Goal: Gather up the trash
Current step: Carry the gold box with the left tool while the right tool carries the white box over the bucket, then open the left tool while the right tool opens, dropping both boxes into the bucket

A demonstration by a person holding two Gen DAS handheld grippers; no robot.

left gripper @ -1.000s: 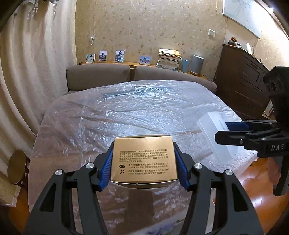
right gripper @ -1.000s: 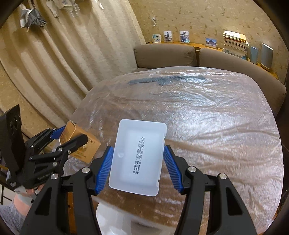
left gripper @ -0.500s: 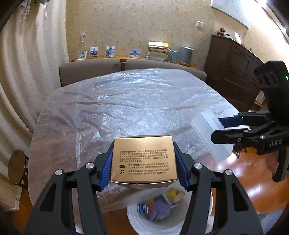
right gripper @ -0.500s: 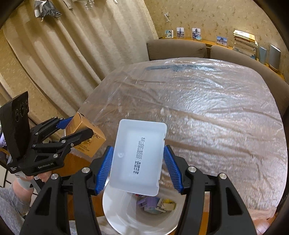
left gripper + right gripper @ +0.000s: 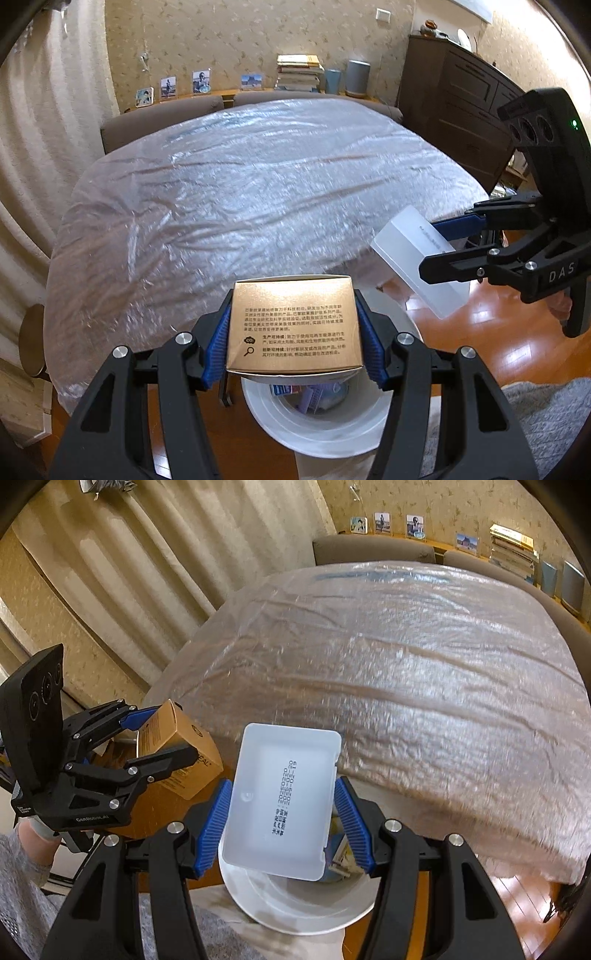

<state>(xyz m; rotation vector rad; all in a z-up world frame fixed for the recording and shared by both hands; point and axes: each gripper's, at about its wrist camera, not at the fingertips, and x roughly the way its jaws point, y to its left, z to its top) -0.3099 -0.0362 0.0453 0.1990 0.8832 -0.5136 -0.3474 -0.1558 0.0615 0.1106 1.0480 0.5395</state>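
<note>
Both pieces of trash held above the bin, not yet dropped.
The left gripper (image 5: 293, 328) clamps a gold cardboard box (image 5: 293, 325); the right gripper (image 5: 280, 808) clamps a white plastic tray (image 5: 282, 797), over the near white round bin (image 5: 317, 428) already holding wrappers.

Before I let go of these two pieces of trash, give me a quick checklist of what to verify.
1. Gold cardboard box clamped in the left gripper: ok.
2. White plastic tray clamped in the right gripper: ok.
3. Round white trash bin open, with room above the trash inside: ok.
4. Box over the bin mouth: ok in the left wrist view.
5. Tray over the bin mouth: ok in the right wrist view.
6. Both pieces falling without hitting each other: cannot tell.
</note>
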